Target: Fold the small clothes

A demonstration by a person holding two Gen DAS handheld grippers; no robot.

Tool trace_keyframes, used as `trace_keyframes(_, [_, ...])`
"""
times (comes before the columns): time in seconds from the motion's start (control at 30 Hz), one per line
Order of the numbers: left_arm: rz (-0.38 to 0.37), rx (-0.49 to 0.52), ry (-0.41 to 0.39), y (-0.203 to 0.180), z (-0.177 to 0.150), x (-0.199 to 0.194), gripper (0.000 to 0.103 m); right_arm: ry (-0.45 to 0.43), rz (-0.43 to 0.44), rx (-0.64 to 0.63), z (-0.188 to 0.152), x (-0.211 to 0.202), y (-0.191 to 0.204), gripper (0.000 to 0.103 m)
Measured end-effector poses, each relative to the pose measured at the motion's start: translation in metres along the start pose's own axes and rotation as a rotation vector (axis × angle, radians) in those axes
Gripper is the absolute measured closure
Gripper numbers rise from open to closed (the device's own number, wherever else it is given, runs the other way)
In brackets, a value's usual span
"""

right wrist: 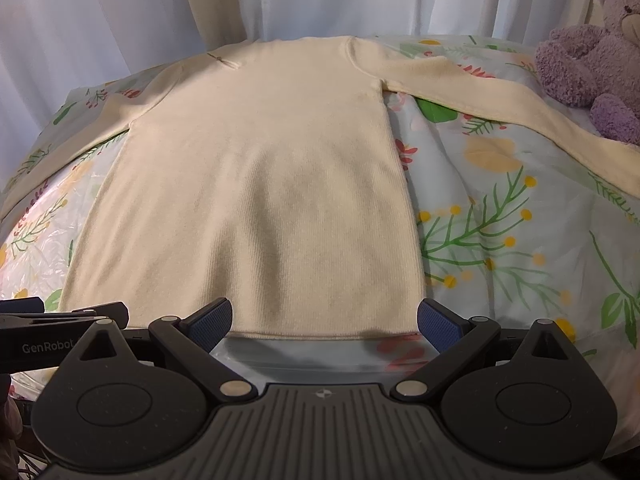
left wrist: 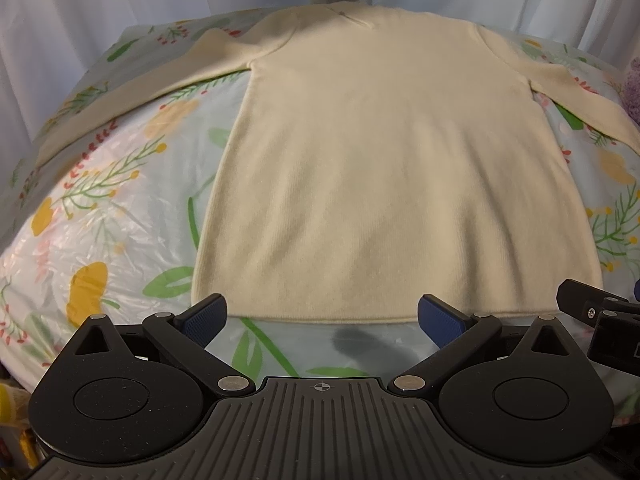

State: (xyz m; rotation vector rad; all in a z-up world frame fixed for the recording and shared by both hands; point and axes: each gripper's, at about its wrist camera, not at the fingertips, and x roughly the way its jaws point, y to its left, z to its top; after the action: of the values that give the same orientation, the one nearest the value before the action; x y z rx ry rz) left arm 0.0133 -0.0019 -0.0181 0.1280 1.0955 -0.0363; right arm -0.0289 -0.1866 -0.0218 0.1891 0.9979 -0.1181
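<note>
A cream long-sleeved knit top (left wrist: pixel 376 168) lies flat on a floral sheet, hem toward me, collar at the far end, both sleeves spread out to the sides. The same top (right wrist: pixel 260 184) fills the right wrist view. My left gripper (left wrist: pixel 322 318) hovers open just before the hem, its blue pads wide apart and holding nothing. Open as well, my right gripper (right wrist: pixel 325 320) sits in front of the hem near the top's right corner, nothing between its pads. Each gripper shows at the edge of the other's view.
The floral sheet (left wrist: pixel 120 208) has a clear plastic film over it. A purple teddy bear (right wrist: pixel 596 60) sits at the far right beside the right sleeve (right wrist: pixel 520 108). White curtains (right wrist: pixel 120 12) hang behind the bed.
</note>
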Motion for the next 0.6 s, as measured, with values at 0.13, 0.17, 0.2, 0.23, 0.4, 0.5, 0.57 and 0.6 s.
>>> trace_keyframes(0.13, [-0.001,-0.004,0.013,0.002,0.000,0.003,0.000,0.009,0.002,-0.003,0.001,0.003,0.000,0.004])
trace_keyframes(0.17, [-0.001,-0.005,0.018,0.002,0.000,0.004,0.000,0.012,0.002,-0.004,0.001,0.003,0.001,0.004])
trace_keyframes(0.2, [-0.002,-0.006,0.022,0.002,0.000,0.005,0.000,0.013,0.004,-0.004,0.001,0.004,0.001,0.004])
trace_keyframes(0.23, [-0.002,-0.006,0.025,0.002,0.000,0.006,0.000,0.014,0.006,-0.004,0.001,0.004,0.001,0.004])
trace_keyframes(0.4, [-0.003,0.000,0.030,0.001,0.003,0.008,0.000,0.018,0.026,0.014,0.002,0.008,-0.002,0.004])
trace_keyframes(0.5, [-0.004,0.003,0.032,0.000,0.006,0.010,0.000,0.019,0.058,0.028,0.004,0.009,-0.006,0.004])
trace_keyframes(0.57, [-0.011,0.002,0.033,0.000,0.008,0.011,0.000,0.012,0.107,0.063,0.007,0.010,-0.012,0.004])
trace_keyframes(0.6, [-0.017,0.000,0.033,0.000,0.010,0.012,0.000,-0.003,0.147,0.102,0.010,0.011,-0.020,0.004])
